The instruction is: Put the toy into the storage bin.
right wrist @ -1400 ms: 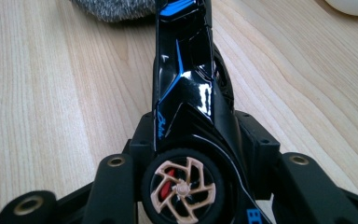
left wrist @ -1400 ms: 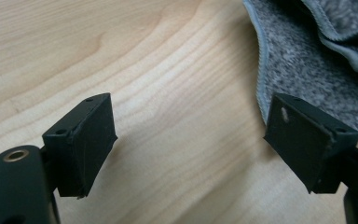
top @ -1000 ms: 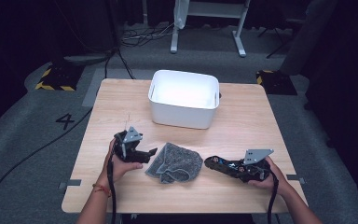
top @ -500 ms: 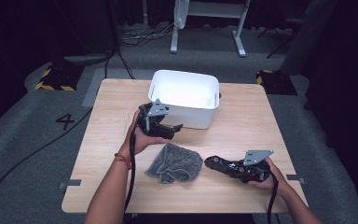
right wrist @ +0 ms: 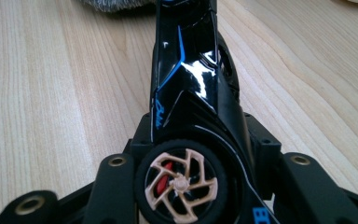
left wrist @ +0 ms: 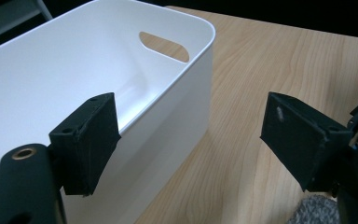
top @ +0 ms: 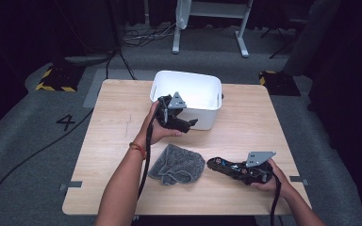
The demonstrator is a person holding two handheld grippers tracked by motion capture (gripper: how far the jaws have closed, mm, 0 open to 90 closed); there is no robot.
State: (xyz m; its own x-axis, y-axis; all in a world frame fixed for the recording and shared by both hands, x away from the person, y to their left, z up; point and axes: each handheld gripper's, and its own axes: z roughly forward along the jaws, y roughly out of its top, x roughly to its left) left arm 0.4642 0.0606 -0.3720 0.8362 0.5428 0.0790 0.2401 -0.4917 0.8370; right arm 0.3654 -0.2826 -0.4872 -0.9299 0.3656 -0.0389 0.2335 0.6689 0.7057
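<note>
A wooden worktop [top: 245, 127] carried three things. A white bin [top: 188, 96] stood at the middle of the far edge, its near wall set well in from that edge; a slot handle was cut in its end wall, as the left gripper view showed [left wrist: 163, 45]. A grey cloth [top: 177, 163] lay crumpled towards the near edge, about midway along it. A black toy car [top: 228, 167] with blue trim lines lay near the near right corner, just right of the cloth but apart from it.

The left gripper [top: 185, 123] hung above the worktop in front of the bin's near wall. Its jaws stood wide with nothing between them — they had just been closing a little — and the bin's corner and bare wood showed through the gap. The right gripper [top: 245, 170] rested low by the near right corner, its jaws narrow and clamped on the rear of the toy car [right wrist: 189, 84], whose tan-spoked wheel [right wrist: 179, 184] sat between them.

Open wood remained along the whole left side of the worktop, at the far right corner, and in a strip between bin and cloth.

Blue lettering ran along the car's body — too small to read. A painted "4" [top: 67, 121] marked the floor beside the left edge.
</note>
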